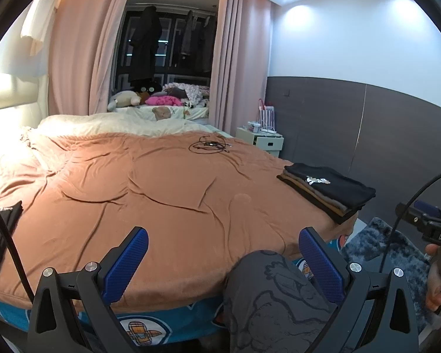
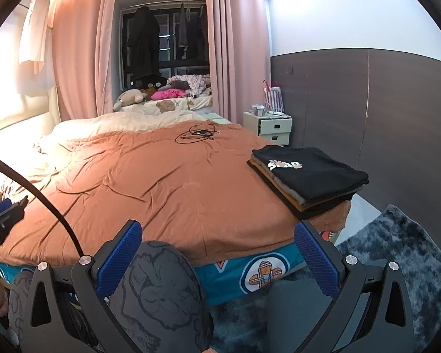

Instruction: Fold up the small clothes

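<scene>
Orange-brown blanket (image 1: 161, 182) covers the bed, its middle bare. Stack of folded clothes (image 2: 305, 176), black printed tee on top, sits at the bed's right edge, near the corner. A dark garment (image 1: 0, 235) lies at the left edge, partly out of frame. Left gripper (image 1: 223, 261) and right gripper (image 2: 217, 253) both hang at the bed's foot, fingers spread wide, holding nothing. Risks, as judged: stack overhangs slightly, so a brush from the right gripper could tip it floorward; trailing cable (image 2: 53, 206) could snag cloth.
</scene>
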### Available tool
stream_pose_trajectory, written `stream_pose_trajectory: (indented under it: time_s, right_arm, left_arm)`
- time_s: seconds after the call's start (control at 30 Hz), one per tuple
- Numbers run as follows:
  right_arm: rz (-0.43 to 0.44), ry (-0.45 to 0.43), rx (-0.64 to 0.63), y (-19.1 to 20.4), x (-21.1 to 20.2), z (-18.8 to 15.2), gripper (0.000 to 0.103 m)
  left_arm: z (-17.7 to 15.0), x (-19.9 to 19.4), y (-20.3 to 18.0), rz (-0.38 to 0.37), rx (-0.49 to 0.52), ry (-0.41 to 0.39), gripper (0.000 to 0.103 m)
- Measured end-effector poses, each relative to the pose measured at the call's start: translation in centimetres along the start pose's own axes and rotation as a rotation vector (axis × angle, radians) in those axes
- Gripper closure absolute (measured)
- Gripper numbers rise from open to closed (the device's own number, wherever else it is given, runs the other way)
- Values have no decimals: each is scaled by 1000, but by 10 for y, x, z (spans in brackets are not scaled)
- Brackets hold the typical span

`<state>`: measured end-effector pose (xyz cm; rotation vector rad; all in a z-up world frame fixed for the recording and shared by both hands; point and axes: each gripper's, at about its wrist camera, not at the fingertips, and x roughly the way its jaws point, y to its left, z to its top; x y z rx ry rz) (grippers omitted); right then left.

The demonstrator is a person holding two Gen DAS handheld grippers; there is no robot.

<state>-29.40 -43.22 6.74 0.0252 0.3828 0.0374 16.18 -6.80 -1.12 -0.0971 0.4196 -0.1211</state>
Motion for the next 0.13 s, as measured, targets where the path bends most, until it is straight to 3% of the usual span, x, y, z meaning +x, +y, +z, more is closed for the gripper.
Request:
stream_pose_trajectory:
  time_s: [0.13]
  right_arm:
    - [3, 5, -4, -5, 4, -3, 0]
  left_arm:
    - [-2, -2, -3, -10, 20, 2, 0]
